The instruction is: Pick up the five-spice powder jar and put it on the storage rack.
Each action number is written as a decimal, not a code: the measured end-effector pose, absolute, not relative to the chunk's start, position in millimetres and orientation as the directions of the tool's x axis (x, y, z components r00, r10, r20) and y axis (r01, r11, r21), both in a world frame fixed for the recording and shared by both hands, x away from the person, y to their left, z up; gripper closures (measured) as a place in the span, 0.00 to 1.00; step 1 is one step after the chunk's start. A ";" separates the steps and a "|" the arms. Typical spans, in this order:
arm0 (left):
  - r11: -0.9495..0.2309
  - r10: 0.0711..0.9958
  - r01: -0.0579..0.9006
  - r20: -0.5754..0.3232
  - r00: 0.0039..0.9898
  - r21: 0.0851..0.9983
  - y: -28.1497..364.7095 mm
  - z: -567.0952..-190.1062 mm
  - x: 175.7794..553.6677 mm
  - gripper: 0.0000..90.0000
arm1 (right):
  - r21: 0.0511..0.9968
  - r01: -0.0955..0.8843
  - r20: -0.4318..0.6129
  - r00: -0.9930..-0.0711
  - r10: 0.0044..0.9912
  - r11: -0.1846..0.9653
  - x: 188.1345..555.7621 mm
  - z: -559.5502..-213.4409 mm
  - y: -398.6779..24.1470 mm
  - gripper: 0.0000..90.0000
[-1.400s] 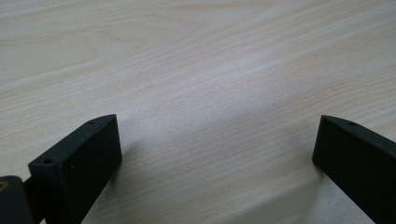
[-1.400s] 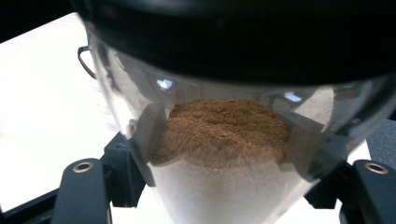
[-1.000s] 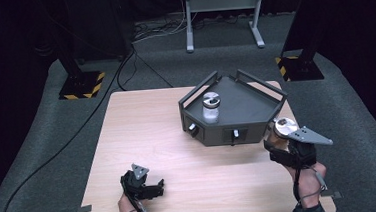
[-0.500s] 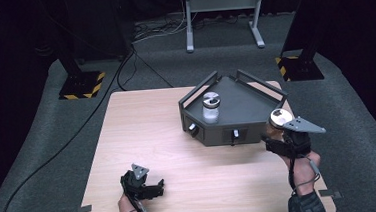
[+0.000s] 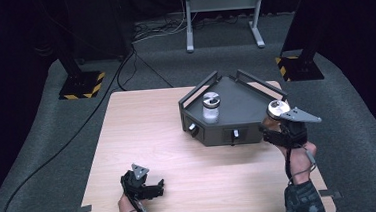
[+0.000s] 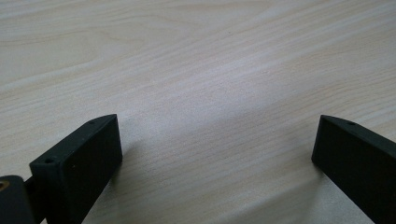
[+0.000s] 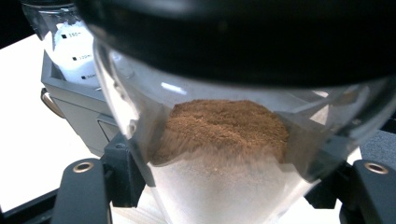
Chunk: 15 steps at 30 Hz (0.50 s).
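My right gripper (image 5: 280,124) is shut on a clear jar (image 5: 278,108) and holds it in the air by the right corner of the dark grey tray box (image 5: 246,102). Close up in the right gripper view, the jar (image 7: 224,135) holds brown powder over white powder under a dark lid, and the right gripper (image 7: 224,196) clamps its lower body. A second jar (image 5: 211,107) with white powder stands on the tray; this second jar (image 7: 70,42) has measuring marks. My left gripper (image 5: 150,187) rests open on the wooden table (image 5: 142,129). Nothing lies between the jaws of the left gripper (image 6: 217,140).
The tray box has low rails along its back edges and small knobs (image 5: 193,128) on its front faces. Dark carpet surrounds the table, with stand bases (image 5: 82,85) and a cable (image 5: 54,155) behind and to the left.
My right gripper has carried the jar away from me and slightly left, up to the tray's right corner. The left gripper has stayed where it was.
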<state>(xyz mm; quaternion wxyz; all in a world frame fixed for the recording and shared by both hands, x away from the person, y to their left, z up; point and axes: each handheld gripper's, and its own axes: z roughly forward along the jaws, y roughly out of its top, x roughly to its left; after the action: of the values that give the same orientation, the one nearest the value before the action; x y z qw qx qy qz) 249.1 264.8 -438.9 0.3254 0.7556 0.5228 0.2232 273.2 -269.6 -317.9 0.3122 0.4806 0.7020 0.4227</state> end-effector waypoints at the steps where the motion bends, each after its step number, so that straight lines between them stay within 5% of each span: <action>1: -0.242 0.935 0.645 -0.003 0.354 0.725 264.8 -438.9 249.1 0.02 | 0.892 0.413 -0.035 -0.343 0.939 0.185 274.8 -317.5 -268.3 0.33; 15: -0.244 0.933 0.643 -0.004 0.359 0.726 265.2 -439.1 249.0 0.02 | 0.888 0.412 -0.054 -0.346 0.937 0.203 296.2 -319.4 -261.2 0.33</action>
<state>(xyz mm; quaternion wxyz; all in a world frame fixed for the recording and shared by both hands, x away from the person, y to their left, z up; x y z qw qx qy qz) 249.0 265.2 -439.1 0.3269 0.7566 0.5208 0.2225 296.2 -261.2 -319.4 0.3165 0.4761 0.7081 0.4144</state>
